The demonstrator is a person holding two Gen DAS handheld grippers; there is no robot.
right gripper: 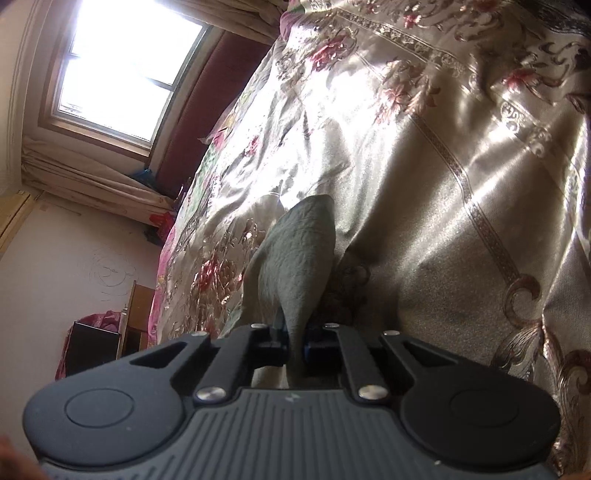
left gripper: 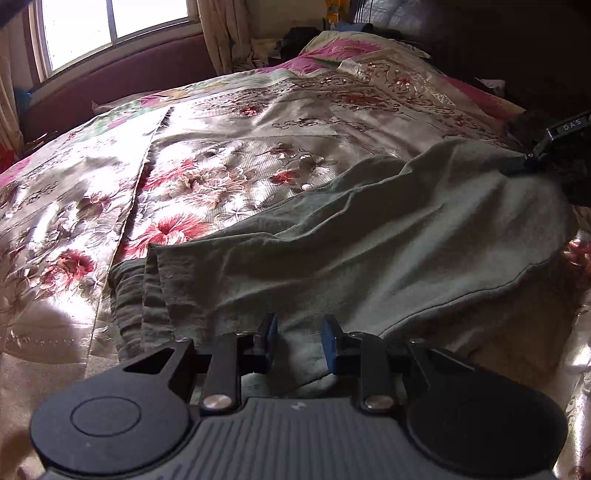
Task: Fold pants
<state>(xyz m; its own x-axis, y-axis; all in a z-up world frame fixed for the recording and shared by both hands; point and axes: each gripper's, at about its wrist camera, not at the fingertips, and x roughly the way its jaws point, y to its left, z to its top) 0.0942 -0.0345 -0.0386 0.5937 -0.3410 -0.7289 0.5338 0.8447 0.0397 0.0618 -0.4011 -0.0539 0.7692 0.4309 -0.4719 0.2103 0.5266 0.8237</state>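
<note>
on the floral bedspread [left gripper: 240,122] the grey-green pants [left gripper: 369,240] lie partly doubled. right gripper [right gripper: 295,347] is clamped on a pinch of the cloth, lifted; left gripper [left gripper: 299,341] hovers over the near edge, jaws apart, empty (mid-fold, likely). next: left grabs the edge, both carry it over.

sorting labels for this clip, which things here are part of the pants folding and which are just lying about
Part of the job:
- grey-green pants
- right gripper, shut on a pinch of them
- left gripper, open over them

Just lying about:
- floral bedspread
- window
- curtains
</note>
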